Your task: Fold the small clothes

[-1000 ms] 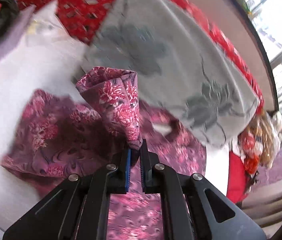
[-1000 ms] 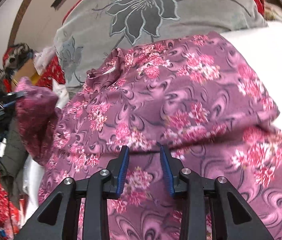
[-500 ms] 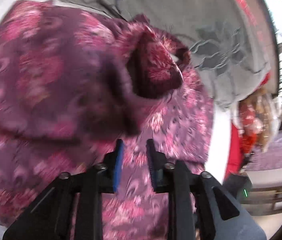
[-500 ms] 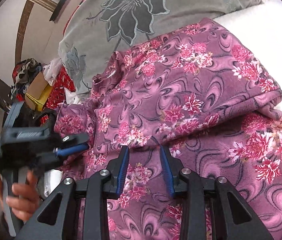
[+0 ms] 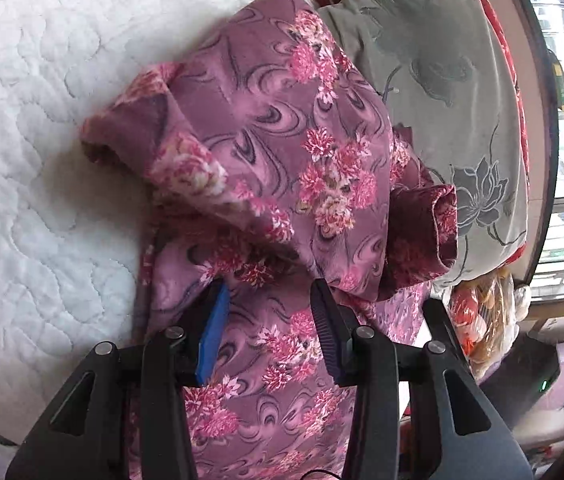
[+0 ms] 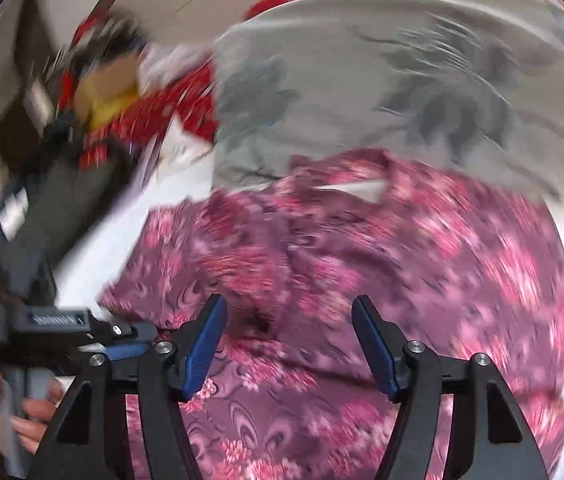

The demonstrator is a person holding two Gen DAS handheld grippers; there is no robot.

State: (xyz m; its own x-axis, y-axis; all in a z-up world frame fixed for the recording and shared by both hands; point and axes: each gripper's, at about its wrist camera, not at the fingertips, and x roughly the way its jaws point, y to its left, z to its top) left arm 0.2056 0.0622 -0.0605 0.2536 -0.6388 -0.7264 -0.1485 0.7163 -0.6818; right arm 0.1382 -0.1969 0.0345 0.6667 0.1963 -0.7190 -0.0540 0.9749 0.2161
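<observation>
- We are viewing the floral garment [image 5: 282,168], lying bunched on the white quilted mattress [image 5: 33,152], with its far edge touching the grey flowered pillow [image 5: 450,80].
- We are holding the left gripper [image 5: 269,312] spread, gripping nothing, just over the garment's near layers.
- We are holding the right gripper [image 6: 288,336] spread too, empty, above the same cloth; this view is blurring.
- We are judging the fabric light, limp and fleecy; pinching a hem or the cuff [image 5: 442,228] nearest the pillow should be serving best.
</observation>
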